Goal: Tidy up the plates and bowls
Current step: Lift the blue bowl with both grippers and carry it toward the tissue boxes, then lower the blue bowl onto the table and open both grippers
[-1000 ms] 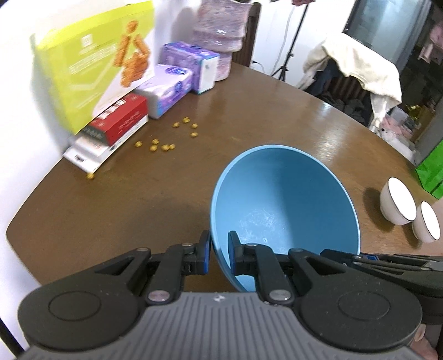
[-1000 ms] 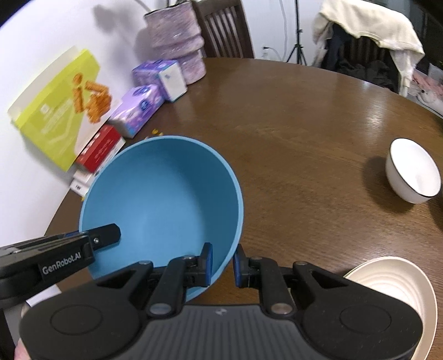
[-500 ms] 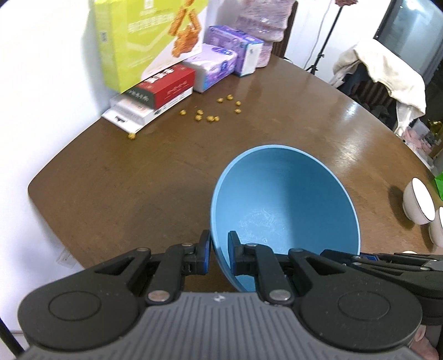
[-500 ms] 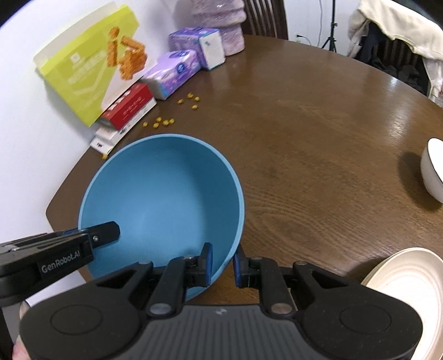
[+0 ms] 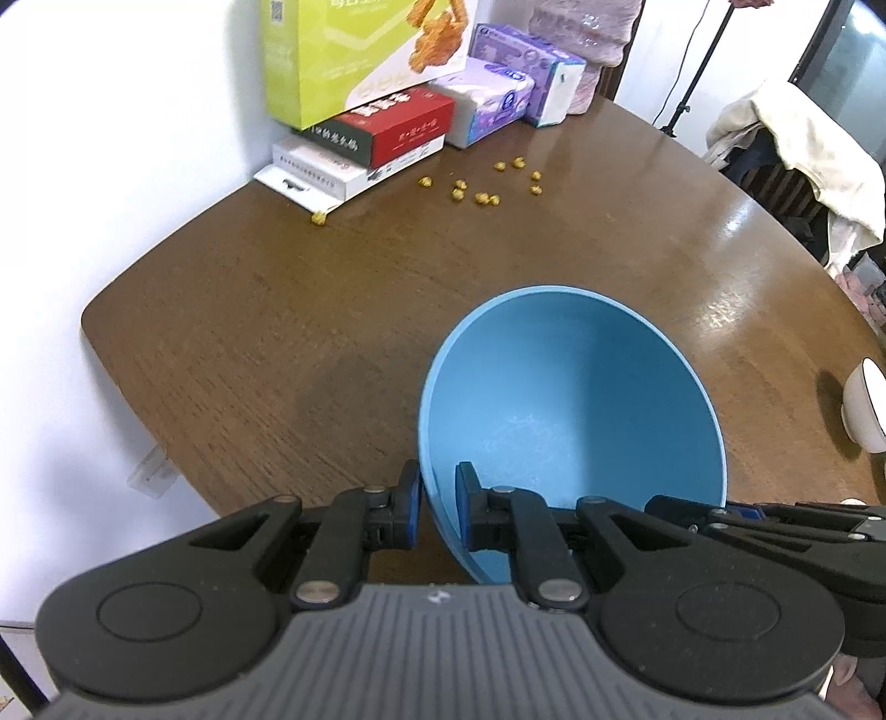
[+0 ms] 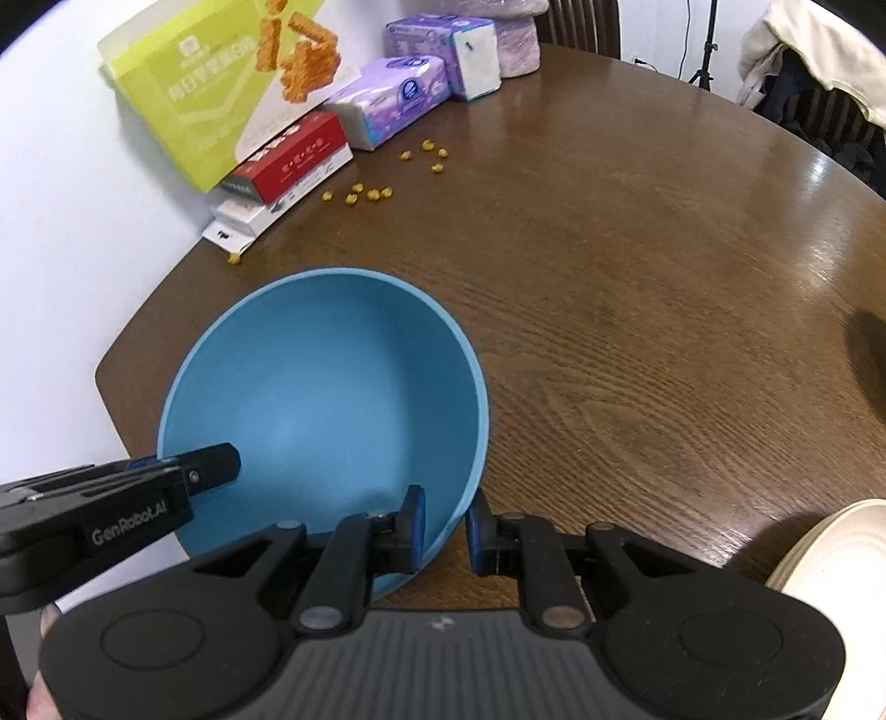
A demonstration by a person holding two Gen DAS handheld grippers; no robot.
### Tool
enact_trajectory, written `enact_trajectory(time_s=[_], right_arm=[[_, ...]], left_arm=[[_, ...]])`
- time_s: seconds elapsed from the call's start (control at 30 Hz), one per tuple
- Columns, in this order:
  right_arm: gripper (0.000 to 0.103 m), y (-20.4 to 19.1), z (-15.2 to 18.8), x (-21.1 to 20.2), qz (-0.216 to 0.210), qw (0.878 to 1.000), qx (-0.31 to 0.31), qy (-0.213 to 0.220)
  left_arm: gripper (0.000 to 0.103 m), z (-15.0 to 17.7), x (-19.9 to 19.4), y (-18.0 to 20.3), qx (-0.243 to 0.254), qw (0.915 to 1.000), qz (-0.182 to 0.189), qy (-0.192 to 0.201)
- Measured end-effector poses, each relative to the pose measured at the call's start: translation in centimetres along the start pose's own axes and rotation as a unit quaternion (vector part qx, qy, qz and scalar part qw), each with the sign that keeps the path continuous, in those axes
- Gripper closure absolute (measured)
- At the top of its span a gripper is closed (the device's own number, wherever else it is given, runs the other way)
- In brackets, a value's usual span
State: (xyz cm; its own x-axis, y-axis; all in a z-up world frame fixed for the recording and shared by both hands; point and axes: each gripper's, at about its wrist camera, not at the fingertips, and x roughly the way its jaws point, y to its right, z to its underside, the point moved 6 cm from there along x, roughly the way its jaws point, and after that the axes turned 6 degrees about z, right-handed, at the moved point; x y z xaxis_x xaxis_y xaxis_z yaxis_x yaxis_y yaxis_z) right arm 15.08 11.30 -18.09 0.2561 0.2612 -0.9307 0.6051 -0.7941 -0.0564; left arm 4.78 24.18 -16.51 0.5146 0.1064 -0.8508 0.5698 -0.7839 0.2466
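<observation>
A large blue bowl (image 5: 576, 404) is held by both grippers above the near left part of the brown table (image 5: 277, 310). My left gripper (image 5: 438, 512) is shut on its left rim. My right gripper (image 6: 446, 526) is shut on its right rim; the bowl also shows in the right wrist view (image 6: 326, 404). The left gripper's fingers (image 6: 199, 471) reach in from the left in the right wrist view. A white bowl (image 5: 864, 410) sits at the right edge. A cream plate (image 6: 830, 559) lies at the lower right.
Boxes (image 5: 376, 133), a green snack box (image 5: 354, 50) and purple tissue packs (image 5: 498, 105) stand along the wall at the far left. Small yellow crumbs (image 5: 482, 191) are scattered in front of them. A chair with a white cloth (image 5: 814, 138) stands beyond the table.
Both grippers have carried the blue bowl to the left, toward the table's left edge and the boxes. The white bowls have slid toward the right edge of view.
</observation>
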Motion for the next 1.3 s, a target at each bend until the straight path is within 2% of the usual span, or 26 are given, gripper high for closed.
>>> enact_trajectory(time_s=[0.5, 0.57, 0.63, 0.67, 0.77, 0.83, 0.87, 1.0, 1.07, 1.13, 1.3], right_arm=[[0.086, -0.6, -0.6, 0.9, 0.001, 1.0, -0.013, -0.001], [0.085, -0.7, -0.7, 0.9, -0.002, 1.0, -0.015, -0.003], [0.084, -0.7, -0.7, 0.9, -0.004, 1.0, -0.017, -0.004], [0.08, -0.7, -0.7, 0.8, -0.006, 1.0, -0.016, -0.004], [0.059, -0.5, -0.8, 0.3, -0.016, 1.0, -0.008, 0.005], [0.056, -0.3, -0.9, -0.2, -0.018, 1.0, -0.006, 0.013], [0.056, -0.1, -0.9, -0.6, -0.021, 1.0, -0.004, 0.016], [0.04, 0.6, -1.0, -2.0, -0.032, 0.999, 0.002, 0.035], [0.034, 1.1, -0.9, -2.7, -0.036, 0.998, 0.004, 0.043], [0.021, 1.7, -0.7, -3.4, -0.034, 0.998, 0.009, 0.053], [0.015, 3.4, 0.4, -5.4, -0.035, 0.996, 0.021, 0.085]], left_arm=[[0.087, -0.3, 0.9, -1.0, -0.019, 0.9998, 0.005, -0.006], [0.079, -0.4, 0.6, -1.1, -0.022, 0.9997, 0.005, -0.002], [0.061, -0.5, 0.3, -1.2, -0.023, 0.9997, 0.003, 0.005], [0.058, -0.6, 0.0, -1.3, -0.023, 0.9997, 0.001, 0.009], [0.041, -0.9, -0.8, -1.5, -0.025, 0.9995, 0.002, 0.021], [0.027, -1.2, -1.6, -1.7, -0.024, 0.9992, 0.005, 0.032], [0.025, -1.3, -2.1, -1.6, -0.023, 0.999, 0.006, 0.038], [0.005, -1.8, -4.0, -1.1, -0.011, 0.9979, 0.016, 0.062], [0.002, -1.9, -4.9, -0.7, 0.0, 0.9973, 0.018, 0.071], [0.0, -1.9, -5.6, -0.1, 0.01, 0.9969, 0.021, 0.075], [0.0, -1.3, -7.3, 1.2, 0.025, 0.9954, 0.032, 0.087]])
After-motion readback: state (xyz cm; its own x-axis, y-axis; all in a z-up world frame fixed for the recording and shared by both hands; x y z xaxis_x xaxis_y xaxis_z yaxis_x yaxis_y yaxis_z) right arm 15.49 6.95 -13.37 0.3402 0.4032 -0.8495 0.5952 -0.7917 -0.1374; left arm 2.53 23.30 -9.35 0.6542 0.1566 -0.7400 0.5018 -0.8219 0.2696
